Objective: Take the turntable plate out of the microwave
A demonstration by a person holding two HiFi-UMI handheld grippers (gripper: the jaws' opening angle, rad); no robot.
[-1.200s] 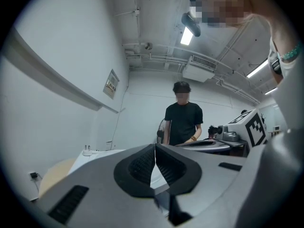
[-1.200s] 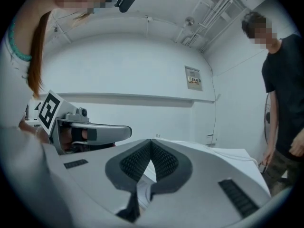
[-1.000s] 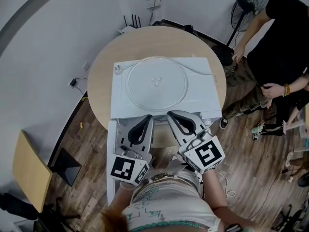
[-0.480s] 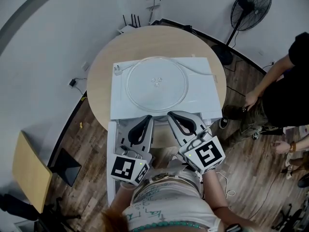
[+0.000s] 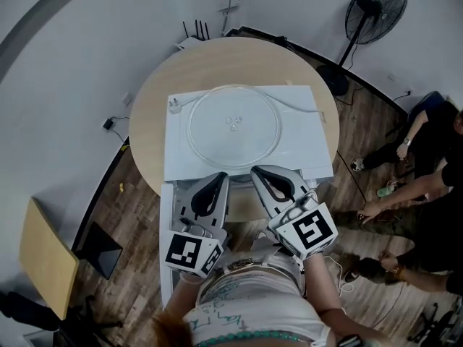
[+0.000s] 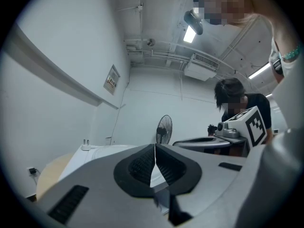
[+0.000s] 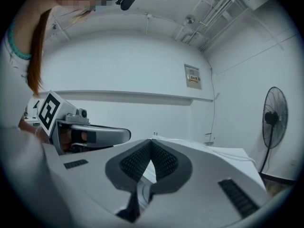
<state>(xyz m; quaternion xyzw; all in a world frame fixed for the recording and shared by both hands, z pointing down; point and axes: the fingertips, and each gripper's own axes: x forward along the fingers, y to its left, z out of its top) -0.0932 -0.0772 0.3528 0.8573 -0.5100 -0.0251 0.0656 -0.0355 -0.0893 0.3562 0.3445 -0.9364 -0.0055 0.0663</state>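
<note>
- Evidently the turntable plate (image 5: 233, 126) is out of the oven already: it lies flat on the white top of the microwave (image 5: 300, 154), roughly centred, a sensible resting spot because the broad level surface bears the whole glass disc.
- A power plug (image 5: 174, 105) sits on that top at about 10 o'clock from the plate, its cord running along the far edge, so the appliance looks disconnected for safe handling.
- At 6 o'clock from the plate, the left gripper (image 5: 219, 177) and right gripper (image 5: 255, 170) hover side by side by the microwave's near edge, apart from the glass.
- Both grippers are closed with nothing between their pads; the gripper views show the jaws of each meeting along one line, which suits hands at rest and not reaching.
- What appears to be the door (image 5: 166, 223) hangs open at 7 o'clock, leaving the cavity accessible.
- The round wooden counter (image 5: 152, 100) carries the microwave.
- A standing fan (image 5: 375, 9) is at 2 o'clock, and people crouch on the floor at 4 o'clock, well apart.
</note>
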